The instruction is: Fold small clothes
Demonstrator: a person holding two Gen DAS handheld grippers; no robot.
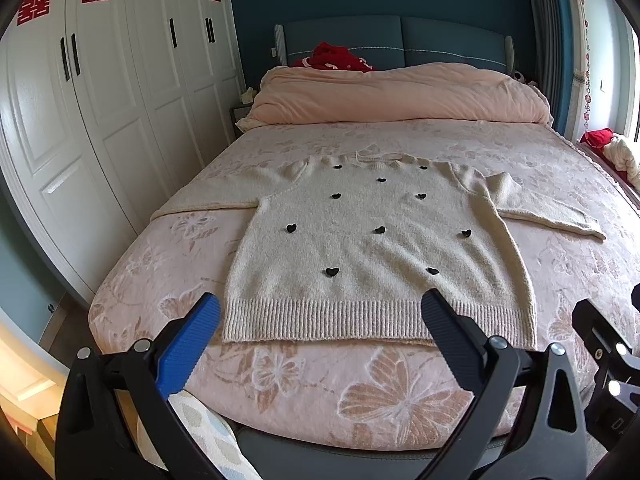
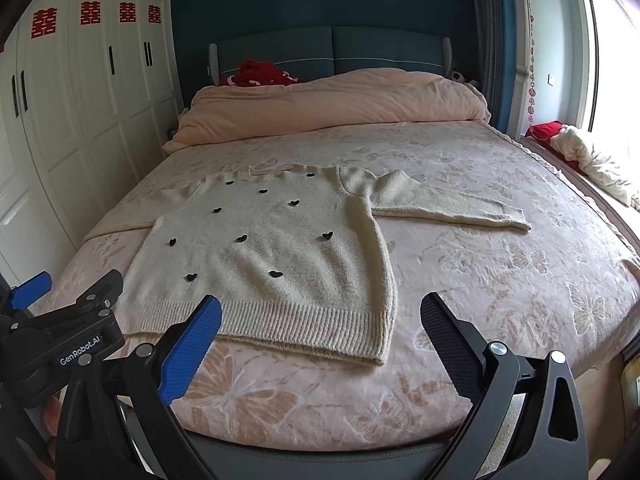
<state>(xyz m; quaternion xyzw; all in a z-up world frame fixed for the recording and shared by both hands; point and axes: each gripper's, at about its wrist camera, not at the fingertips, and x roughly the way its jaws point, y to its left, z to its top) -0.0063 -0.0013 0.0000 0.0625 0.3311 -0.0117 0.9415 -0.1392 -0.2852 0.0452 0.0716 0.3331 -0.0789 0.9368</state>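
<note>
A cream knitted sweater [image 1: 376,248] with small black hearts lies flat, front up, on the bed, its ribbed hem [image 1: 360,320] nearest me and both sleeves spread sideways. In the right wrist view the same sweater [image 2: 272,248] lies left of centre, its right sleeve [image 2: 452,208] stretched out. My left gripper [image 1: 320,308] hovers open just short of the hem, nothing between its blue and black fingers. My right gripper [image 2: 320,312] is open too, above the hem's right corner [image 2: 376,344], empty. The left gripper [image 2: 68,332] shows at the lower left of the right wrist view.
The bed [image 1: 360,392] has a pink butterfly-patterned cover, with a rolled peach duvet [image 1: 400,96] and red cloth [image 1: 336,58] by the blue headboard. White wardrobe doors [image 1: 100,120] run along the left. A window bench with red and cream bedding [image 2: 580,152] is at the right.
</note>
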